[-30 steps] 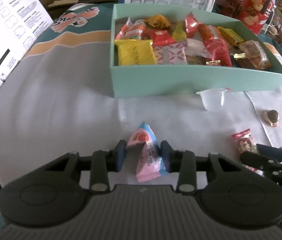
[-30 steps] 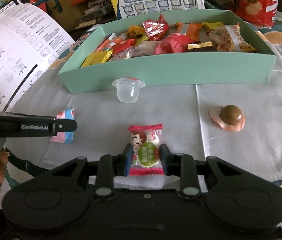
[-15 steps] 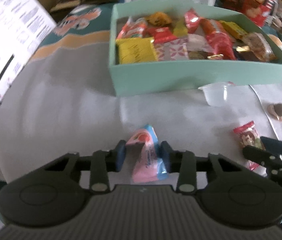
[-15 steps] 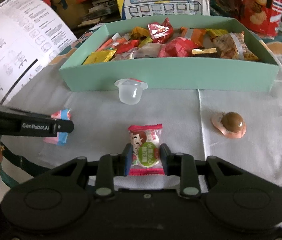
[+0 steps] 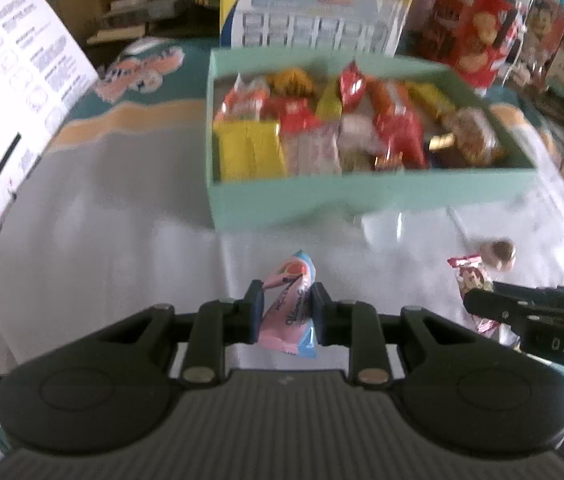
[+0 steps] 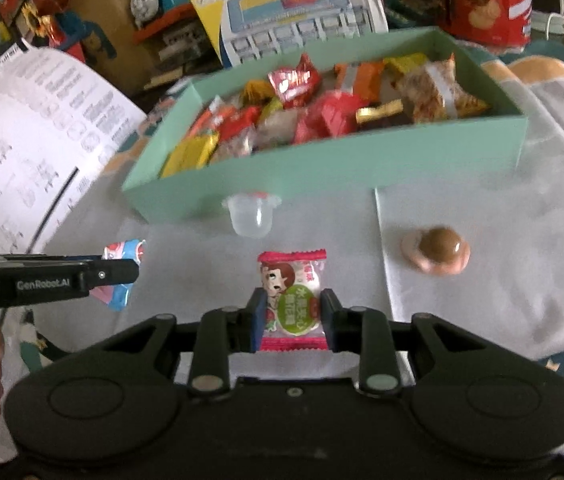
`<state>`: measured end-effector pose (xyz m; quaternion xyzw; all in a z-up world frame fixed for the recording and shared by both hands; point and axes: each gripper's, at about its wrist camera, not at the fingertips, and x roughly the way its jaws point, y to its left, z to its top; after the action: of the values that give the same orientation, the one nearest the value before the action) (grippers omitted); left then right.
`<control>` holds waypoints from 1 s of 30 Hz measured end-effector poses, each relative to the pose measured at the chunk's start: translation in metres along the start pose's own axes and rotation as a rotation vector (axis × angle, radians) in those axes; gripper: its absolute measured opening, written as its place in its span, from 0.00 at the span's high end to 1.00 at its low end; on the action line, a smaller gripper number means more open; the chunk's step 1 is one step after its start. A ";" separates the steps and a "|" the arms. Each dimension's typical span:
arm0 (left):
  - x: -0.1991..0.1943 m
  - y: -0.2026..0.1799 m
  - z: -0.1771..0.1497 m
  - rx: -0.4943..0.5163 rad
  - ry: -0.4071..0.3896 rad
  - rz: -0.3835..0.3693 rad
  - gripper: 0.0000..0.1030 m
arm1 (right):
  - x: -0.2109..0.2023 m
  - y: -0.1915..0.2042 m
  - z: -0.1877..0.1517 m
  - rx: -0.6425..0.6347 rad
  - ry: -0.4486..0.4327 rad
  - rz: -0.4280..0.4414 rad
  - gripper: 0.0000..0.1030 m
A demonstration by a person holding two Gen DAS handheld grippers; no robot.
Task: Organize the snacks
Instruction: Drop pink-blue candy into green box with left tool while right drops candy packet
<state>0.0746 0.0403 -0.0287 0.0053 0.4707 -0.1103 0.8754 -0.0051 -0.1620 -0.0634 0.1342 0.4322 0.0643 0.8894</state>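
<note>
- Our left gripper [image 5: 287, 312], low in the middle of the left wrist frame, has just been squeezing in and is now clamped on the pink and blue candy [image 5: 288, 306], which sits pinched between the two pads.
- From the right wrist view we catch that same left gripper [image 6: 120, 274] poking in from the left edge, with the pink and blue candy [image 6: 122, 276] sticking out above and below its black finger.
- Our right gripper [image 6: 290, 314] sits at bottom centre of its own frame, jaws narrow and pressed on both sides of the red-edged candy [image 6: 292, 300], the one with a cartoon face and a green round label.
- In the left wrist view the right gripper [image 5: 482, 304] comes in from the right edge, the red-edged candy [image 5: 472, 276] partly hidden behind it.
- The mint green box [image 6: 322, 160] fills the upper middle of both frames and is already packed with wrapped snacks in red, yellow and orange.
- Just below the box's front wall we've got a clear jelly cup [image 6: 252, 216] on the white cloth [image 6: 482, 260].
- To the right of centre there's a brown chocolate dome [image 6: 438, 250] on a pinkish base, lying apart from everything else.
- A big printed instruction sheet [image 6: 22, 140] curves up along the left side.
</note>
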 end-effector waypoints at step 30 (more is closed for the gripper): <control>0.135 -0.089 0.211 0.054 -0.048 0.012 0.17 | 0.076 -0.091 0.202 0.176 -0.163 -0.079 0.27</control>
<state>0.3024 -0.0961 -0.0142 0.0291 0.4462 -0.1175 0.8867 0.2010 -0.2686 -0.0280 0.1995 0.3674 -0.0199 0.9082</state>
